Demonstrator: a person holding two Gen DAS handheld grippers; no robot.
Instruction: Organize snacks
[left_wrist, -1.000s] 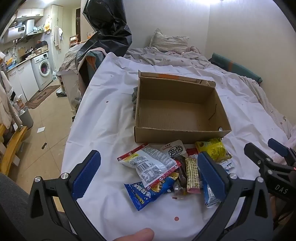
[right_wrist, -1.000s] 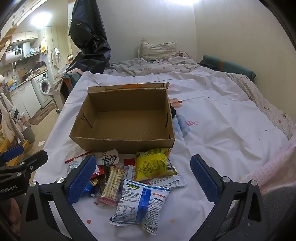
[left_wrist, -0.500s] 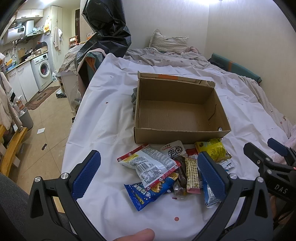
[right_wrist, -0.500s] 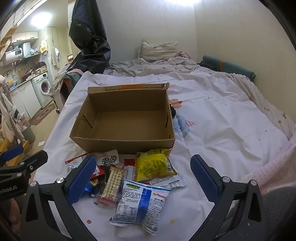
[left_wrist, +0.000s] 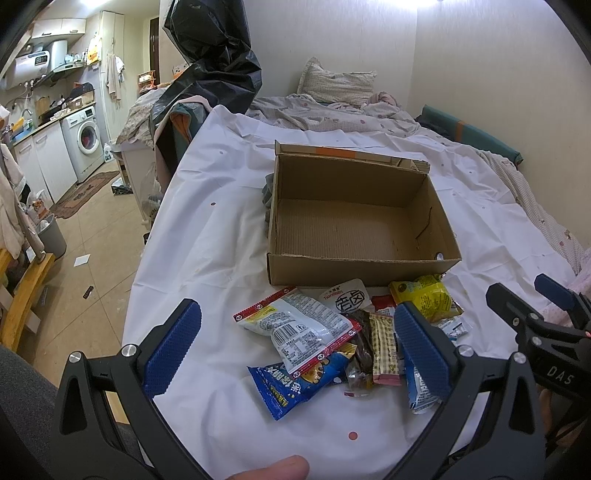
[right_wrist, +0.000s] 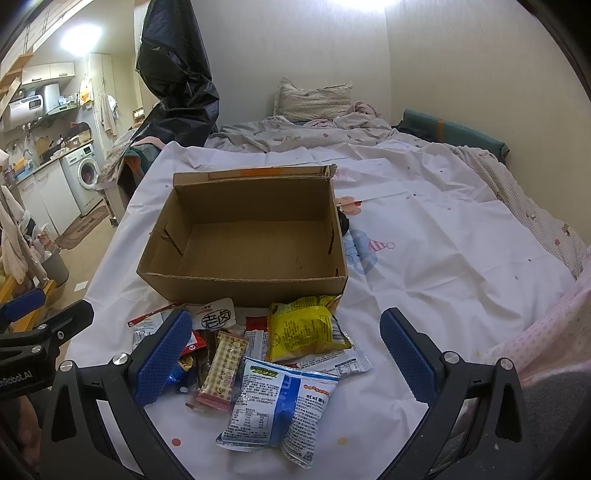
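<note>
An empty cardboard box (left_wrist: 362, 254) (right_wrist: 243, 284) stands open on the white bed sheet. Just in front of it lies a pile of snack packets: a white and red packet (left_wrist: 295, 326), a blue packet (left_wrist: 295, 380), a yellow packet (left_wrist: 424, 297) (right_wrist: 306, 326), a checked bar (left_wrist: 384, 343) (right_wrist: 223, 365) and a white and blue bag (right_wrist: 280, 400). My left gripper (left_wrist: 299, 354) is open above the near left of the pile. My right gripper (right_wrist: 284, 358) is open over the near side of the pile. Neither holds anything.
The sheet's left edge (left_wrist: 147, 266) drops to a tiled floor with a washing machine (left_wrist: 86, 142). A black plastic bag (left_wrist: 218, 66) hangs behind the box. Rumpled bedding and a pillow (right_wrist: 314, 98) lie at the far end; a wall runs along the right.
</note>
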